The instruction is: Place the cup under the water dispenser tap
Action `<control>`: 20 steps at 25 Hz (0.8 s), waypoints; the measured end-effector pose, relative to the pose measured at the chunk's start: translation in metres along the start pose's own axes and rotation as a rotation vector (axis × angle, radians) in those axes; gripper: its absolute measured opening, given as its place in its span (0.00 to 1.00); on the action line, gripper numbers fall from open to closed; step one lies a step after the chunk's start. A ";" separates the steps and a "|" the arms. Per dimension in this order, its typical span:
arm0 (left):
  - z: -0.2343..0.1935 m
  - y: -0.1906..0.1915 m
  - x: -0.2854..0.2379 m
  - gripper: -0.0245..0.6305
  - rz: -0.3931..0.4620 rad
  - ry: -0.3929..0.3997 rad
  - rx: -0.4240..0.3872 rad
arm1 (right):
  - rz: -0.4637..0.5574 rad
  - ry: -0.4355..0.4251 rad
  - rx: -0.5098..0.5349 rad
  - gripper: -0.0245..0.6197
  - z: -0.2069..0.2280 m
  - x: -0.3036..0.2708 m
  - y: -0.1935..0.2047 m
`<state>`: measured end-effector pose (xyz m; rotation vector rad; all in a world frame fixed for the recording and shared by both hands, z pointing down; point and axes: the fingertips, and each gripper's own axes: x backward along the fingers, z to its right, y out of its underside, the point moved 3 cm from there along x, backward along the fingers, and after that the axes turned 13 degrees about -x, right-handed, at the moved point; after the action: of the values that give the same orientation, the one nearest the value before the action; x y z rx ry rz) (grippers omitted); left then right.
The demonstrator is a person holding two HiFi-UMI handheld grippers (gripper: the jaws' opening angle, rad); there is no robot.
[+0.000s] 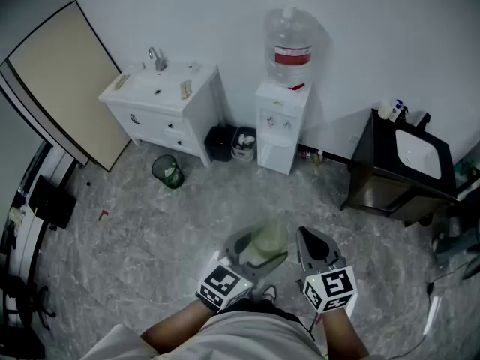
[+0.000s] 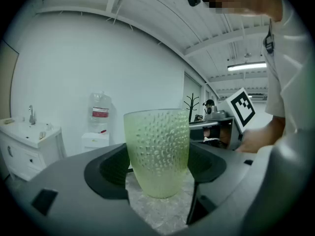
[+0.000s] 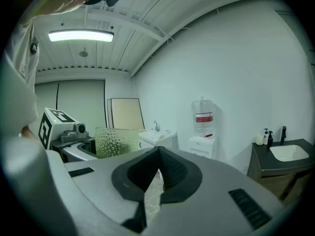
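Note:
A pale green dimpled cup (image 2: 157,151) stands upright between the jaws of my left gripper (image 2: 158,171), which is shut on it; the pads hug both its sides. From the head view the cup (image 1: 268,242) hangs over the floor in my left gripper (image 1: 251,252), well short of the white water dispenser (image 1: 280,122) with its clear bottle (image 1: 290,47) against the far wall. My right gripper (image 1: 313,250) is beside it, to the right. Its jaws (image 3: 156,181) are shut with nothing between them. The cup (image 3: 115,141) shows at the left of the right gripper view, the dispenser (image 3: 203,144) further off.
A white sink cabinet (image 1: 166,111) stands left of the dispenser, with a green bin (image 1: 168,172) and a black bin (image 1: 221,142) on the floor nearby. A dark vanity with a basin (image 1: 409,163) sits at the right. A board (image 1: 64,81) leans at the left wall.

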<state>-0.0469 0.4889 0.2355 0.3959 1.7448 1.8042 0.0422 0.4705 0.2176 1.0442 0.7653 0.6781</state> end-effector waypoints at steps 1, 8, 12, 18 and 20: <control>0.000 -0.002 -0.004 0.56 0.002 -0.002 -0.001 | 0.001 0.002 -0.004 0.06 0.004 0.001 -0.001; 0.006 -0.011 -0.031 0.56 0.010 -0.023 -0.005 | 0.011 -0.010 0.005 0.06 0.030 0.008 -0.010; 0.007 -0.010 -0.043 0.56 0.003 -0.032 -0.003 | 0.014 -0.014 0.001 0.06 0.043 0.009 -0.011; -0.017 -0.005 -0.062 0.56 -0.004 -0.042 0.004 | 0.018 -0.044 -0.043 0.06 0.060 -0.012 -0.019; -0.032 -0.001 -0.072 0.56 -0.002 -0.044 0.003 | 0.021 -0.059 -0.068 0.06 0.068 -0.027 -0.023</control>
<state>-0.0093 0.4198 0.2444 0.4316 1.7175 1.7786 0.0854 0.4078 0.2226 1.0072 0.6766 0.6832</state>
